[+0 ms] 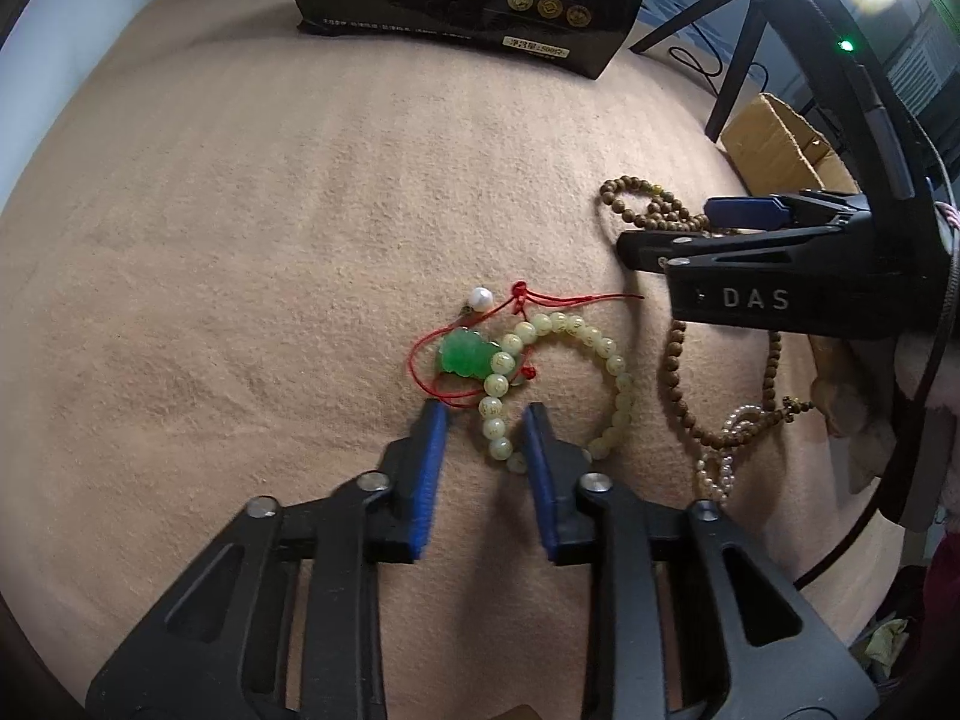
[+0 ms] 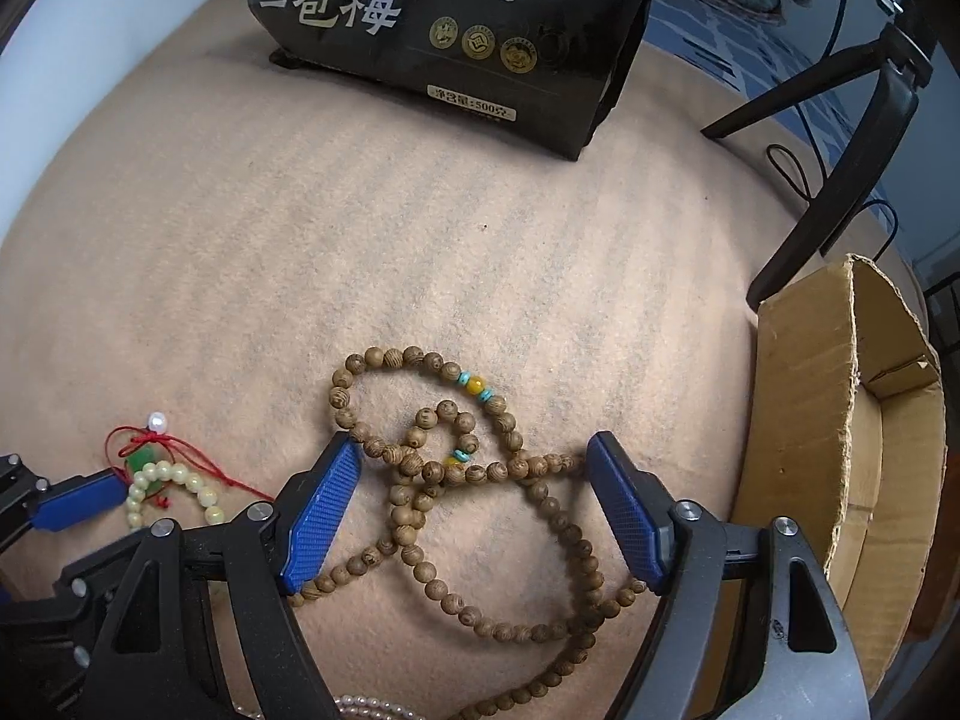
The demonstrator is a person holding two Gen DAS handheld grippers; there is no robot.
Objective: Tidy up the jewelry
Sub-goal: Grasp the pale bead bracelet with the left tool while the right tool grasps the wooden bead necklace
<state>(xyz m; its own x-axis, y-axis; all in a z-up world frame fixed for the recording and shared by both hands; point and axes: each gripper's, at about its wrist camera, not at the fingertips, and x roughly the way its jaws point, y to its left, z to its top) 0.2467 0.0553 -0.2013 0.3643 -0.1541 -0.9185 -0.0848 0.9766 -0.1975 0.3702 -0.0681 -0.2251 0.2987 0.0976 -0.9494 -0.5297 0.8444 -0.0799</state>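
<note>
Left wrist view
Your left gripper: jaws partly apart, low over the tan cloth, holding nothing.
Pale bead bracelet: one side of its loop lies between your blue fingertips; the rest curves off to the right of them.
Green pendant: just ahead of your fingertips, on a red cord, touching the bracelet.
White pearl: a little farther ahead, beside the cord's knot.
Your right gripper: seen side-on at right, above the wooden bead strand.
Small pearl string: right of your fingers, tangled with the wooden beads.

Right wrist view
Your right gripper: jaws wide apart, empty.
Wooden bead strand: looped between your two fingers, crossing the line of the tips and reaching ahead.
Cardboard box: just right of your right finger.
Black bag: well ahead.
Left gripper: at your left, at the pale bracelet.
</note>
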